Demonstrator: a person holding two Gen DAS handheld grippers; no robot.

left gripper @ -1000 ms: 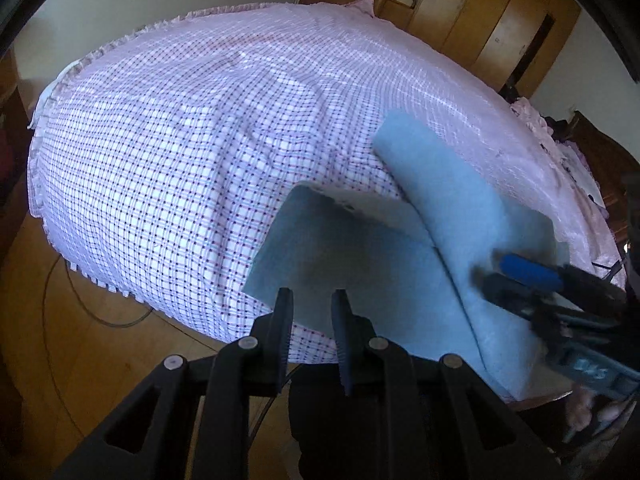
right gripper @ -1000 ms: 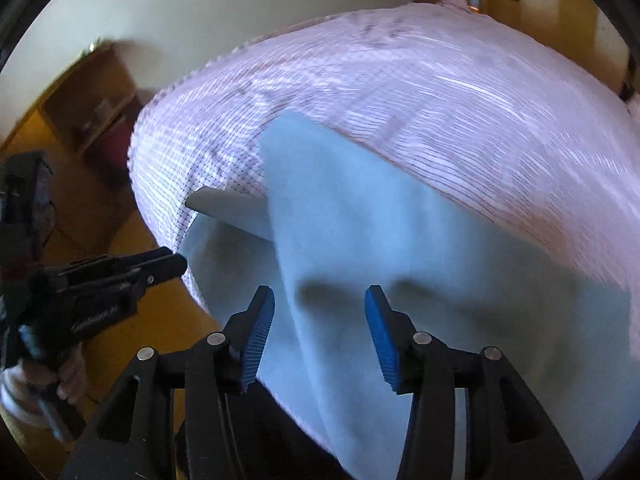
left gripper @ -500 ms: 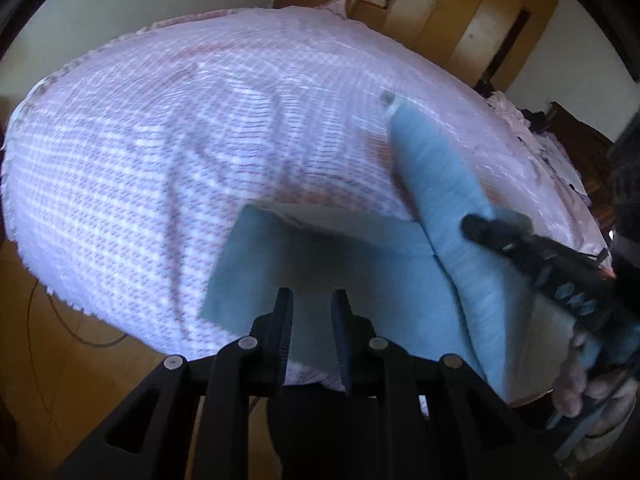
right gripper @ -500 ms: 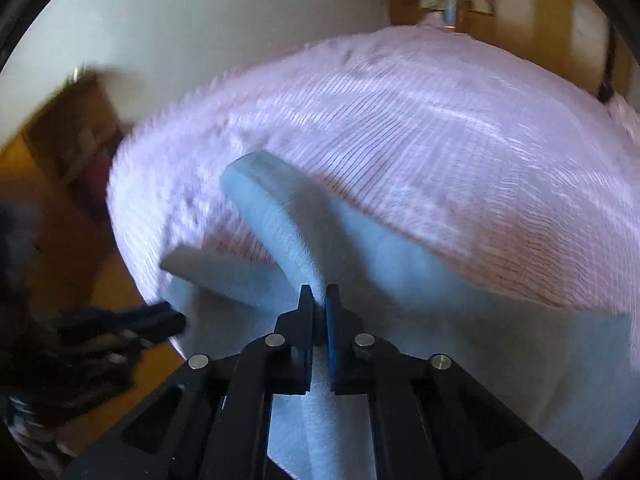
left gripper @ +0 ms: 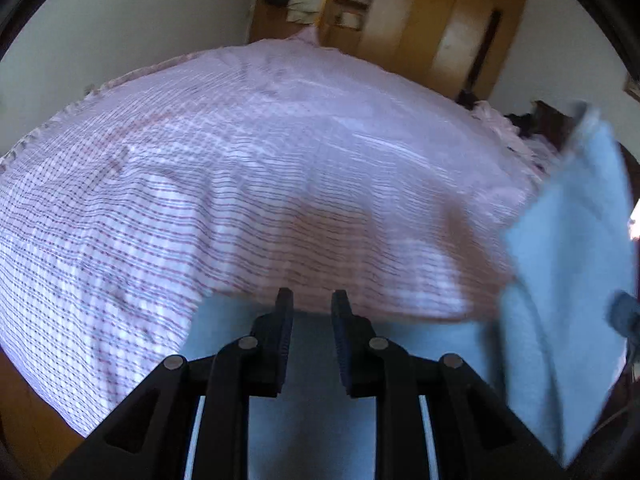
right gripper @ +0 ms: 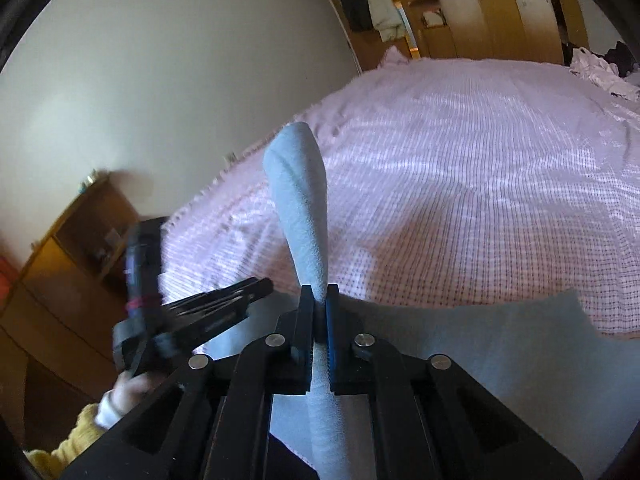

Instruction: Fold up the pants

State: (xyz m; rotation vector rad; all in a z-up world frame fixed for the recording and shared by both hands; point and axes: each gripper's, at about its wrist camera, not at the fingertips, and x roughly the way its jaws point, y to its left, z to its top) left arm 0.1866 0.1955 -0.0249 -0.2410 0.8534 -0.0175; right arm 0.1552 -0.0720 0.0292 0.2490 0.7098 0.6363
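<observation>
Pants [right gripper: 304,216] leg now aloft in right tool [right gripper: 319,300]

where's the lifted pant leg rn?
Pinched in the right gripper, the pant leg sticks up over the checked bedspread in the right wrist view; the left wrist view shows it raised at far right.

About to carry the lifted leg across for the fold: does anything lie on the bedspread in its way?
Nothing visible does. The right gripper is shut on a fold of the light blue fleece pants, and the pink checked bedspread ahead shows only wrinkles. The open left gripper hangs over the pants' near part.
</observation>
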